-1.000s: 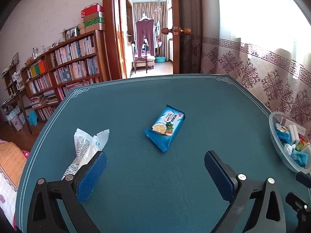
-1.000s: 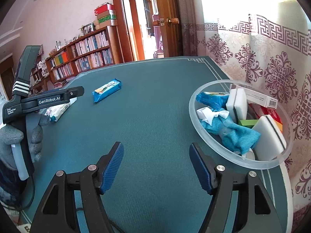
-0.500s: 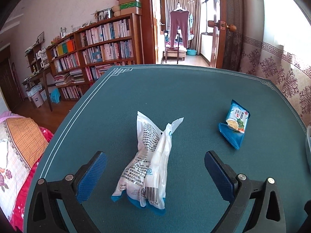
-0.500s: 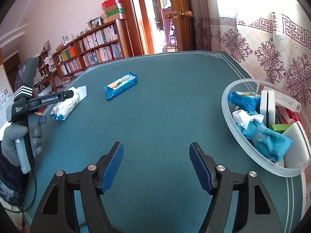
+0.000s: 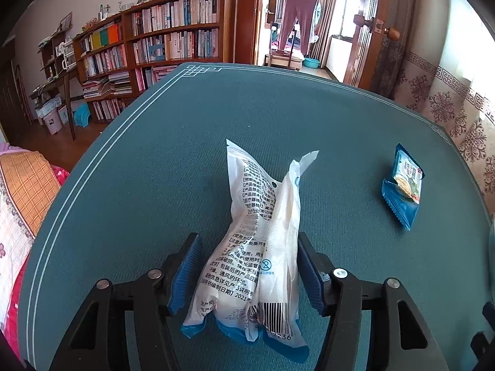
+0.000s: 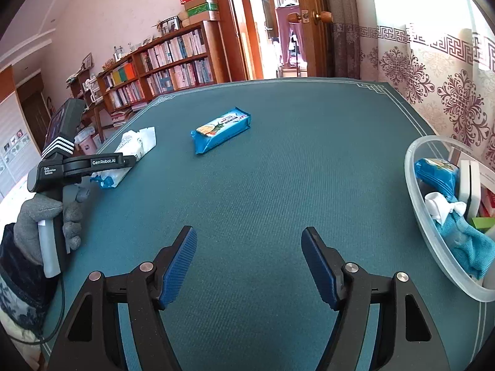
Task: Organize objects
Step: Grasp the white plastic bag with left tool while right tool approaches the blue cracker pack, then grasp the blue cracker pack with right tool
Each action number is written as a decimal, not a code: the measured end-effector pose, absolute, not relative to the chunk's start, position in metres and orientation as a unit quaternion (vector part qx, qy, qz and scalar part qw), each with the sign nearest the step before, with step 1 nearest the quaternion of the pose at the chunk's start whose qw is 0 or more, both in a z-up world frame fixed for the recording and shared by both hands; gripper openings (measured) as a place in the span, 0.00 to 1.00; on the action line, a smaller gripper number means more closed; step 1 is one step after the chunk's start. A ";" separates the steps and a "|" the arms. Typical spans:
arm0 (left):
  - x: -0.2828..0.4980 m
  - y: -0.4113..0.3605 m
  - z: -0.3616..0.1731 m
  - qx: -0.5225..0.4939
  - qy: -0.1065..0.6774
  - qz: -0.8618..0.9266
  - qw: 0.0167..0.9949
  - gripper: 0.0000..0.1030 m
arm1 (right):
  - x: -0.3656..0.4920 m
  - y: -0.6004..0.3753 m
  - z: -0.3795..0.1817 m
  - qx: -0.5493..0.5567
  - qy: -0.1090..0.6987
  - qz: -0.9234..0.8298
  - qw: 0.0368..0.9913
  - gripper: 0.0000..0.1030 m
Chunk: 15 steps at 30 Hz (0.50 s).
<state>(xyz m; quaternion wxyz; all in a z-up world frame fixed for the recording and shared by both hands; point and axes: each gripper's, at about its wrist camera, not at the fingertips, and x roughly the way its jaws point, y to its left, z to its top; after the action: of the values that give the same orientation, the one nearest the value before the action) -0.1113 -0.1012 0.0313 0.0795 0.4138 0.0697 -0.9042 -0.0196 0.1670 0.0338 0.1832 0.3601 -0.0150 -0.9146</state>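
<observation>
The left gripper (image 5: pixel 247 275) fingers straddle the white packet (image 5: pixel 256 247), the right one touching, not yet clamped. The right gripper (image 6: pixel 249 266) hangs wide open, empty, over the bench (image 6: pixel 278 185).

The left gripper (image 5: pixel 247 275) is held low over the worktop, pointing toward twelve o'clock in its own view, its jaws partly closed with blue pads (image 5: pixel 185 273) at nine and three o'clock; the three o'clock pad touches what sits between them. In the right wrist view this gripper sits at nine o'clock, gripped by a grey-gloved left hand (image 6: pixel 46 219). The right gripper (image 6: pixel 249 266) hovers above the worktop, jaws spread wide apart, nothing between them.
</observation>
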 end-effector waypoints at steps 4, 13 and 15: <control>-0.110 -0.102 0.032 0.410 0.076 -0.906 0.074 0.53 | -0.033 0.156 0.034 0.365 -0.019 -0.910 0.195 0.69; -0.102 -0.100 0.041 0.381 0.082 -0.918 0.076 0.52 | -0.079 0.128 0.038 0.376 -0.037 -0.901 0.215 0.69; -0.100 -0.099 0.043 0.372 0.076 -0.921 0.086 0.52 | -0.094 0.120 0.038 0.378 -0.039 -0.900 0.214 0.69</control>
<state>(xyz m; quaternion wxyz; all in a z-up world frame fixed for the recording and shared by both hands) -0.1002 -0.0987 0.0434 0.0856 0.3724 0.0757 -0.9210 -0.0937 0.1203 0.0379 0.2142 0.3782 -0.0391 -0.8998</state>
